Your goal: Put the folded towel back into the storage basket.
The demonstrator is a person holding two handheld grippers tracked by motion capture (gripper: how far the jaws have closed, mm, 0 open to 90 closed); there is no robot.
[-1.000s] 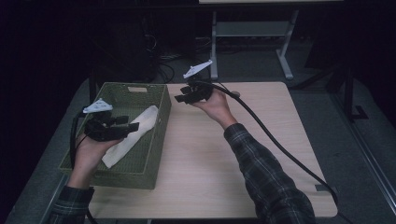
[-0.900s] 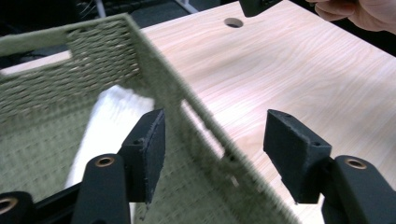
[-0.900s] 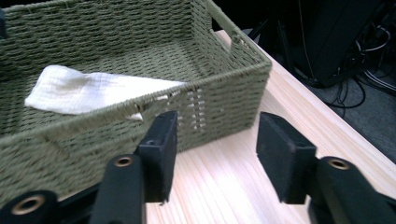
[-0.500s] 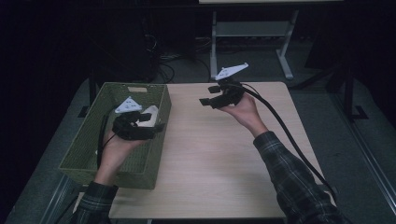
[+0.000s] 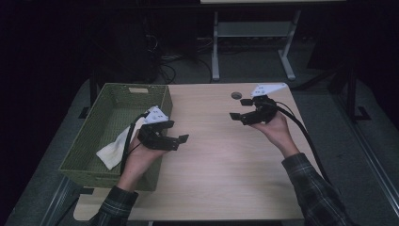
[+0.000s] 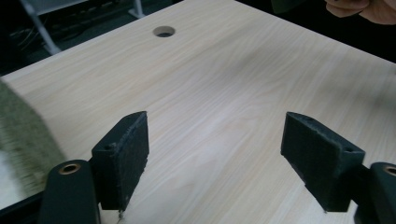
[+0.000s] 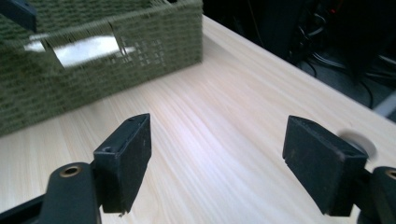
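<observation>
The white cloth [image 5: 114,149] lies loose and crumpled on the floor of the green woven basket [image 5: 99,123], toward its near right corner, and nothing grips it. The basket sits on the left part of the tabletop [image 5: 221,165], its right wall just beside the left gripper [image 5: 175,139], which hangs over bare wood with its cable draped back across the basket rim. That gripper's jaws have just been opening and now stand spread wide, nothing between them, as the left gripper view shows against plain wood grain. The right gripper [image 5: 238,115] is well apart, over the far right of the tabletop near the round cable hole [image 5: 236,95]; its jaws too have just been opening and stand spread and empty, pointed toward the basket. The deposit looks done, so the risks are small ones: the left gripper's trailing cable could snag the rim or catch the cloth and drag it back out, or a hand sweeping low could knock the light basket along the tabletop.
</observation>
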